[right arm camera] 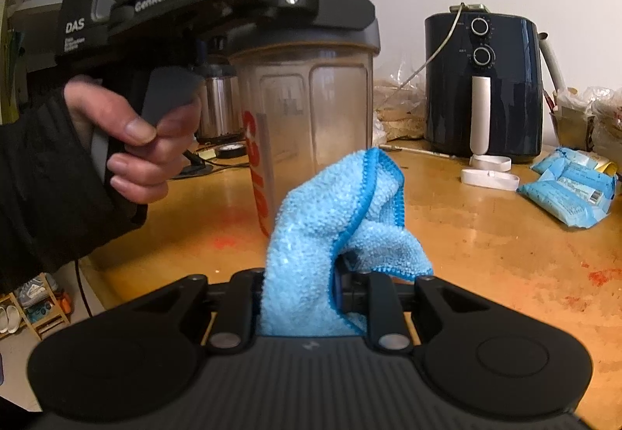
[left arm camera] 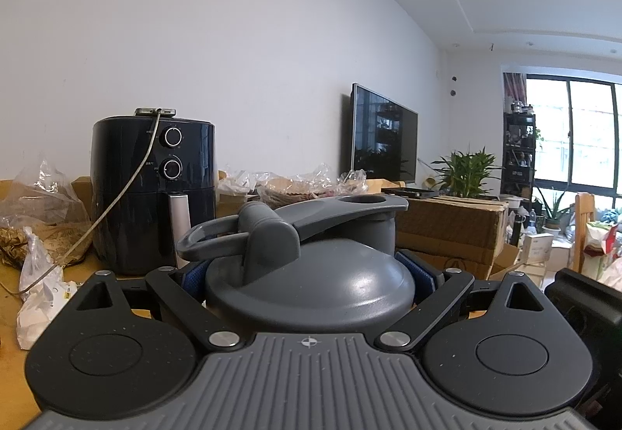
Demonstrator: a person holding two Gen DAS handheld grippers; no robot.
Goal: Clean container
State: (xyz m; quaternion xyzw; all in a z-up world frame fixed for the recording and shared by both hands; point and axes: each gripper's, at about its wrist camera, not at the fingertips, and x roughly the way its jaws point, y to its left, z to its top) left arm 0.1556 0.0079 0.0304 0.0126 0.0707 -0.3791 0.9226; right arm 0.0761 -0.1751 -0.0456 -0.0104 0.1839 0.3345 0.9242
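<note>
A shaker bottle has a grey flip lid [left arm camera: 311, 270] and a clear body with red lettering [right arm camera: 311, 107]. My left gripper [left arm camera: 307, 274] is shut on the bottle's lid, its blue pads [left arm camera: 420, 272] pressing both sides. In the right wrist view a hand [right arm camera: 136, 134] holds that left gripper [right arm camera: 330, 16] at the bottle's top. My right gripper [right arm camera: 338, 286] is shut on a light blue microfibre cloth [right arm camera: 330, 224]. The cloth bunches up in front of the bottle's lower part, hiding the bottle's base. Whether cloth and bottle touch I cannot tell.
A dark air fryer [right arm camera: 482, 88] stands at the back of the stained wooden table [right arm camera: 486, 255], with white plastic pieces [right arm camera: 490, 173] before it and blue packets [right arm camera: 571, 193] to the right. A steel cup [right arm camera: 217, 107] and tape roll [right arm camera: 231, 150] sit behind the bottle. Cardboard boxes [left arm camera: 447, 228] and plastic bags [left arm camera: 39, 204] crowd the far side.
</note>
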